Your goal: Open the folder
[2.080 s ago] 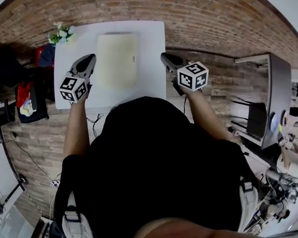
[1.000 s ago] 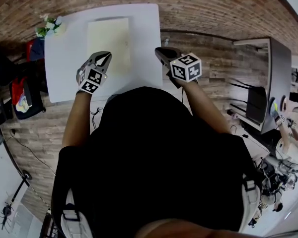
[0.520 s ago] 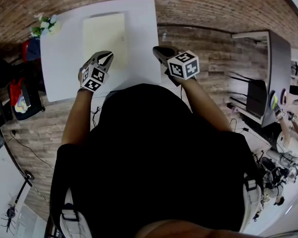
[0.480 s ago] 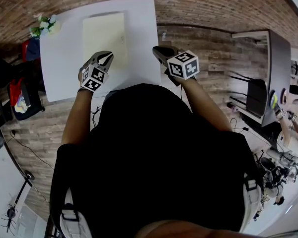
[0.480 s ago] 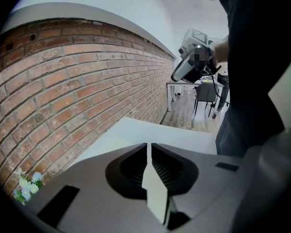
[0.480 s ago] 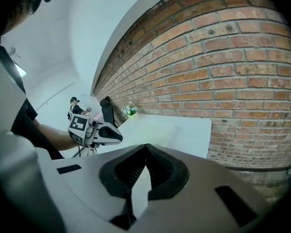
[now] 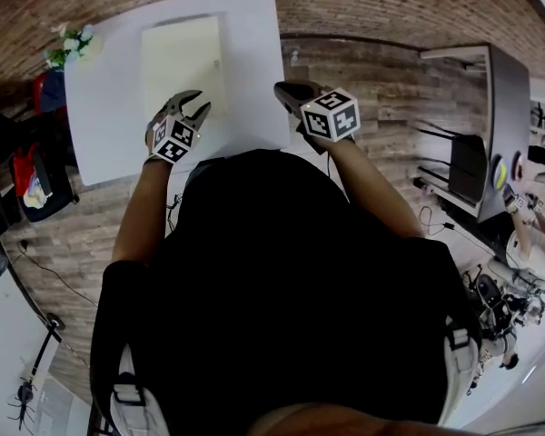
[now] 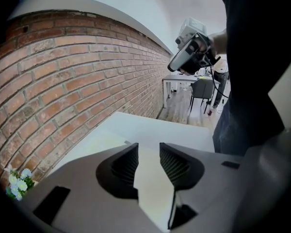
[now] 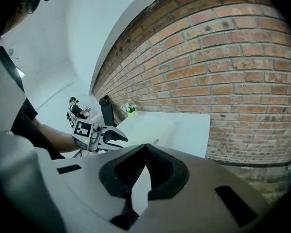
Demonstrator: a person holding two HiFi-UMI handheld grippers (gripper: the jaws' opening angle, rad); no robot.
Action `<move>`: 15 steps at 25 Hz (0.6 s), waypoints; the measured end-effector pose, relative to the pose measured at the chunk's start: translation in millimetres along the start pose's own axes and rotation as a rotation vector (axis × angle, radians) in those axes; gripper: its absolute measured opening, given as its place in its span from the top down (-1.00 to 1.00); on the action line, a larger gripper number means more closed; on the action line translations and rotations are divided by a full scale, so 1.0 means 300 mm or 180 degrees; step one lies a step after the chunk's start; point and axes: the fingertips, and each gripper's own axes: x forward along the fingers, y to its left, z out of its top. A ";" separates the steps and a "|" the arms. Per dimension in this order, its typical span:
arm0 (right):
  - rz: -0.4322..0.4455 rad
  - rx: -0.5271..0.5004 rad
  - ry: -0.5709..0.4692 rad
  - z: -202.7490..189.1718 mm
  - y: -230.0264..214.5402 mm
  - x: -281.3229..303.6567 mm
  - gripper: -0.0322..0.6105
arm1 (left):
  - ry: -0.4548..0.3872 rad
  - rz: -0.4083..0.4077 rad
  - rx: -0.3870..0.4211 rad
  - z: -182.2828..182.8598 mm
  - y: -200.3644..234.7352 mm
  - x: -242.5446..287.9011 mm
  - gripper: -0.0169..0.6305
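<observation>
My left tongs [image 8: 149, 152] hang over the near edge of the folder [image 7: 182, 62]. Their jaws have just been opening and stand apart, gripping nothing. My right tongs [image 9: 145, 147] are closed tip to tip and empty, held at the right edge of the worktop [image 7: 254, 116]. The folder lies flat and closed on the white worktop, towards its far side, with flowers [image 7: 68, 44] at the far left corner.
</observation>
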 end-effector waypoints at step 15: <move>-0.0021 0.0062 0.0102 -0.054 -0.024 0.017 0.82 | 0.0378 -0.0319 0.0274 -0.109 -0.133 0.125 0.21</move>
